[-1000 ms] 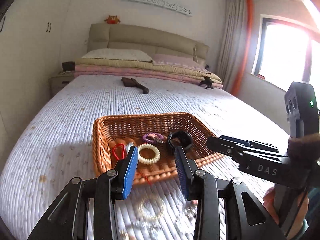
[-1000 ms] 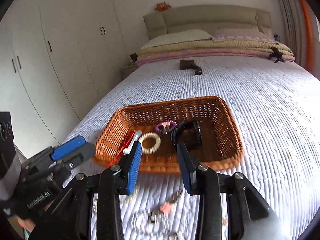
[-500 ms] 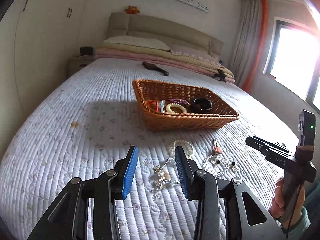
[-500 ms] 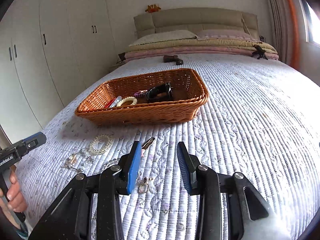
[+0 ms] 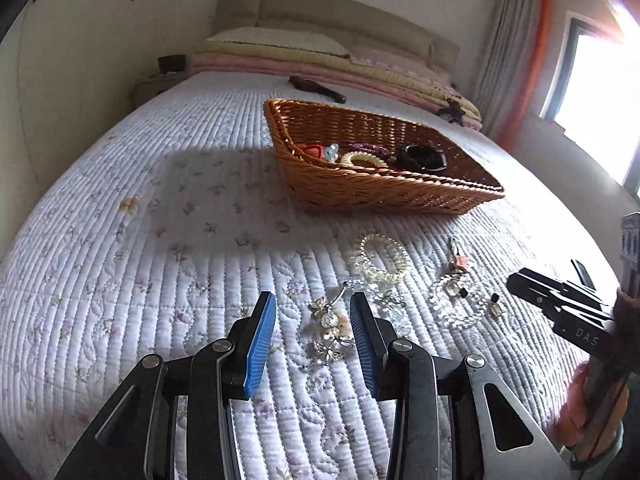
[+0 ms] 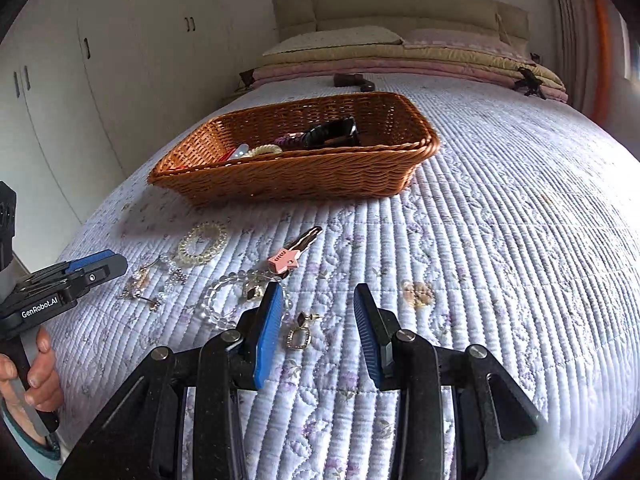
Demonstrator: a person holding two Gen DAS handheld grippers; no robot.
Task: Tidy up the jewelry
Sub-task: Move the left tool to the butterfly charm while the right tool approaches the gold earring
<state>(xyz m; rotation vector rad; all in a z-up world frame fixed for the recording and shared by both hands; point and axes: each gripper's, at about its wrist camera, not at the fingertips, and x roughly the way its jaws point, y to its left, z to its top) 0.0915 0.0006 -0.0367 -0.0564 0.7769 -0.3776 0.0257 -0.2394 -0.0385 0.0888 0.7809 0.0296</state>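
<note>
A wicker basket (image 5: 384, 192) (image 6: 296, 176) on the bed holds several pieces, among them a cream bracelet (image 5: 362, 159) and a black bangle (image 5: 426, 157). Loose jewelry lies on the quilt in front of it: a clear coil bracelet (image 5: 382, 258) (image 6: 202, 239), a crystal butterfly necklace (image 5: 330, 328) (image 6: 148, 284), a clear bead bracelet (image 5: 456, 300) (image 6: 228, 296), a pink hair clip (image 6: 294, 250) and gold earrings (image 6: 300, 330). My left gripper (image 5: 312, 312) is open just above the necklace. My right gripper (image 6: 316, 304) is open just above the earrings.
Folded bedding and pillows (image 5: 320, 56) lie at the headboard, with a dark object (image 5: 316, 88) on the quilt behind the basket. White wardrobes (image 6: 80, 80) stand on the left, and a window with curtains (image 5: 592, 92) on the right.
Both grippers have pulled back from over the basket and dropped low toward the loose jewelry in front of it. Both stay open.
</note>
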